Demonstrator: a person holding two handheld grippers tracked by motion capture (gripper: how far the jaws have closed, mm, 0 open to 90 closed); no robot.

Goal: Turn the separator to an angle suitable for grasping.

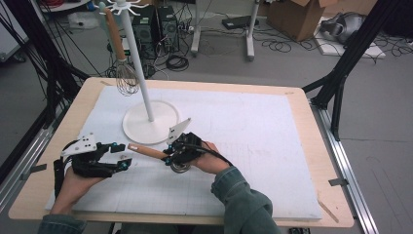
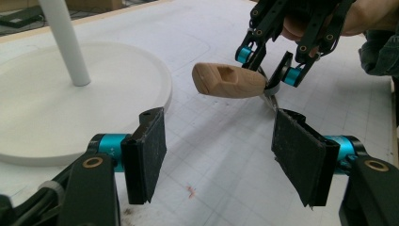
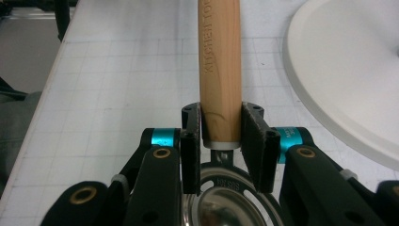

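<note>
A utensil with a wooden handle (image 1: 146, 152) and a round slotted metal head (image 3: 221, 200) is held just above the white mat. My right gripper (image 1: 169, 157) is shut on the handle (image 3: 219, 70) close to the metal head. The handle's free end (image 2: 228, 81) points toward my left gripper (image 1: 122, 156). That gripper (image 2: 221, 160) is open, its pads (image 2: 147, 153) apart and a short way in front of the handle end, touching nothing. In the left gripper view, the right gripper (image 2: 277, 70) shows beyond the handle.
A white stand with a round base (image 1: 134, 127) and a pole (image 1: 139, 63) rises just behind the grippers. A whisk (image 1: 125, 78) with a wooden handle hangs from its hooks. The white mat (image 1: 253, 126) covers the wooden table; the base (image 3: 348, 70) lies right of the handle.
</note>
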